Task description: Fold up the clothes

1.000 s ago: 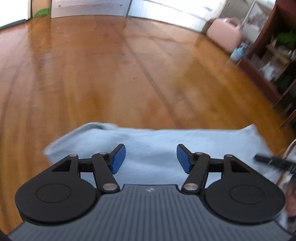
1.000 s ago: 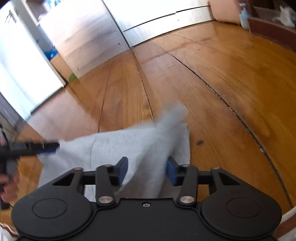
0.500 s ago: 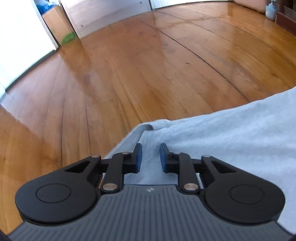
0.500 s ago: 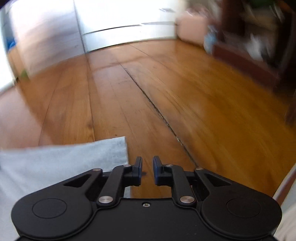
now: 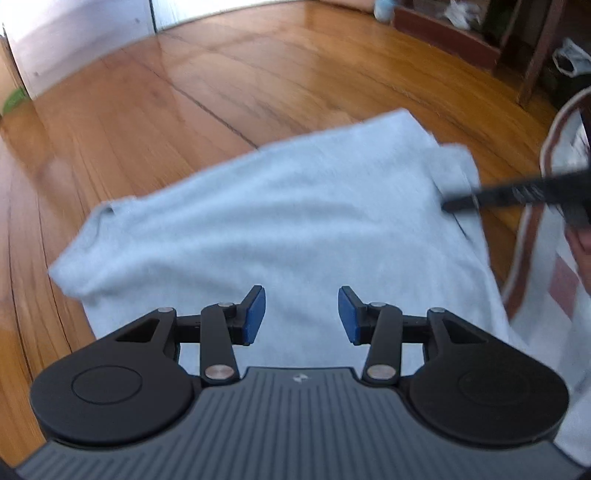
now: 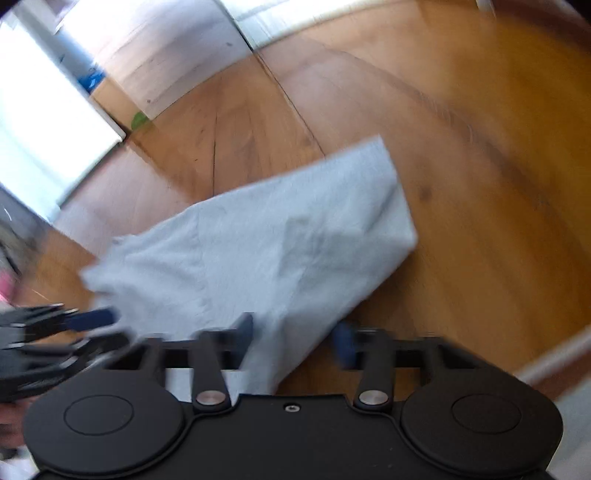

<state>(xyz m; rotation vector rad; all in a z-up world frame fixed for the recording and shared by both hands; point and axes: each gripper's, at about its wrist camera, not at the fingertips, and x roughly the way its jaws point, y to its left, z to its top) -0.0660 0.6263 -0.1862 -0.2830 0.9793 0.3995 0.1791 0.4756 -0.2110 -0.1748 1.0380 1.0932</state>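
Clothes meant one pale blue garment [image 5: 280,206], spread on the wooden floor [image 5: 192,96] with one side lapped over, probably so a fold could be laid flat. Nearest, the left gripper [image 5: 301,314] hung low above its near edge, fingers [image 5: 255,314] parted and holding nothing. The right gripper [image 6: 293,338] stood at the garment's right side, fingers apart, cloth rising between them though blur hid any pinch. Beyond lay the garment's far corner [image 6: 380,147], then bare boards toward a dark shelf [image 5: 461,33].
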